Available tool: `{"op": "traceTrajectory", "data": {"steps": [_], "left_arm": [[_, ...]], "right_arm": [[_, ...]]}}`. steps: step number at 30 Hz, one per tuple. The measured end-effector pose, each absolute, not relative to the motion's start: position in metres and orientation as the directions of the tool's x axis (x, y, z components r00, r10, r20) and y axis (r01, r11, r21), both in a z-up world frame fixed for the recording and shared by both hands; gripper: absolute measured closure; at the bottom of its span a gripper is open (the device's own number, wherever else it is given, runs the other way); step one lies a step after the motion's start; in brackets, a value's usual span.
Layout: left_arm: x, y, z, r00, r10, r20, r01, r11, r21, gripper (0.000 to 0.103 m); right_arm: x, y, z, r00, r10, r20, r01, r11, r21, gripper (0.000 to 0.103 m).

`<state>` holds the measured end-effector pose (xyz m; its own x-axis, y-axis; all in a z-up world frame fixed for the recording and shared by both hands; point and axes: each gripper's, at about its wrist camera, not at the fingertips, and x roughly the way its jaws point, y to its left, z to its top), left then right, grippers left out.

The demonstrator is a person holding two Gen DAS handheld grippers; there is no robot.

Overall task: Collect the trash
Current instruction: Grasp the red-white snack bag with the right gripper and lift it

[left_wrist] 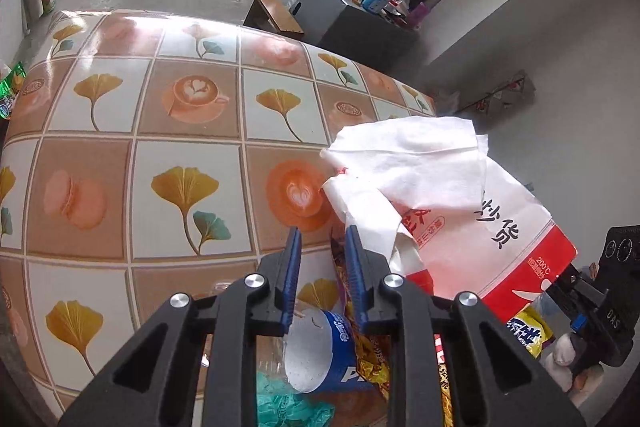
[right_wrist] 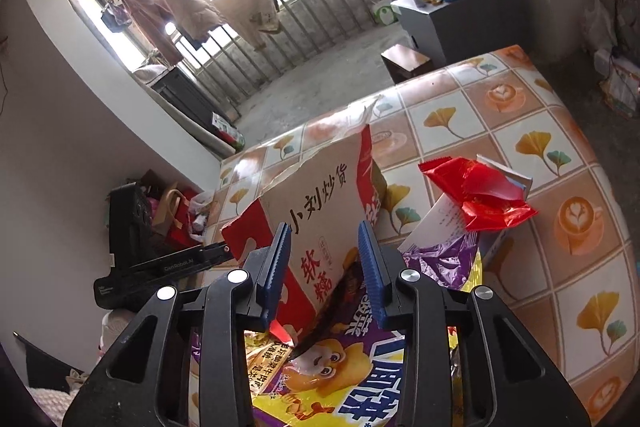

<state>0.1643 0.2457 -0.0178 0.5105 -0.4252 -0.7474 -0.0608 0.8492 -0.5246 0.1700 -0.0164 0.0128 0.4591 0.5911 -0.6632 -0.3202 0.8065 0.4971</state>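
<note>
Paper bag [right_wrist: 320,211] between right gripper [right_wrist: 325,259] jaws.

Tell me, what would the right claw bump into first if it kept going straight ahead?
Most likely the paper snack bag with the red edges. It stands right between the right claw fingers, just ahead of the tips. Depth is hard to judge here, so it may already be brushing them.

Glossy wrappers and soft paper on a shiny tablecloth

The tiled-pattern plastic tablecloth [left_wrist: 160,131] gleams smooth; the crumpled white paper tissue [left_wrist: 416,163] looks matt and soft, the red-and-white paper snack bag [right_wrist: 320,203] matt, the crinkled red foil wrapper [right_wrist: 480,195] glossy.
</note>
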Motion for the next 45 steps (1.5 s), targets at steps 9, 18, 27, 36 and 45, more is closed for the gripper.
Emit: {"op": "traceTrajectory", "data": {"steps": [9, 18, 27, 36, 45], "left_arm": [[0.17, 0.229, -0.013, 0.472, -0.494, -0.73, 0.003, 0.829, -0.559, 0.083], [0.175, 0.221, -0.016, 0.429, -0.565, -0.705, 0.026, 0.788, -0.616, 0.083], [0.181, 0.205, -0.011, 0.412, -0.587, -0.696, 0.078, 0.784, -0.615, 0.083], [0.187, 0.197, -0.01, 0.397, -0.616, -0.68, 0.084, 0.762, -0.642, 0.083], [0.177, 0.209, 0.005, 0.46, -0.589, -0.664, 0.072, 0.77, -0.634, 0.083]], "right_arm": [[0.15, 0.005, 0.016, 0.417, 0.612, -0.672, -0.48, 0.776, 0.408, 0.044], [0.137, 0.035, 0.015, 0.438, 0.568, -0.697, -0.575, 0.773, 0.269, 0.032], [0.138, 0.046, 0.003, 0.475, 0.437, -0.764, -0.541, 0.83, 0.138, 0.041], [0.143, 0.038, -0.005, 0.457, 0.43, -0.778, -0.503, 0.847, 0.173, 0.064], [0.152, 0.004, 0.005, 0.368, 0.602, -0.709, -0.408, 0.79, 0.459, 0.077]]}}
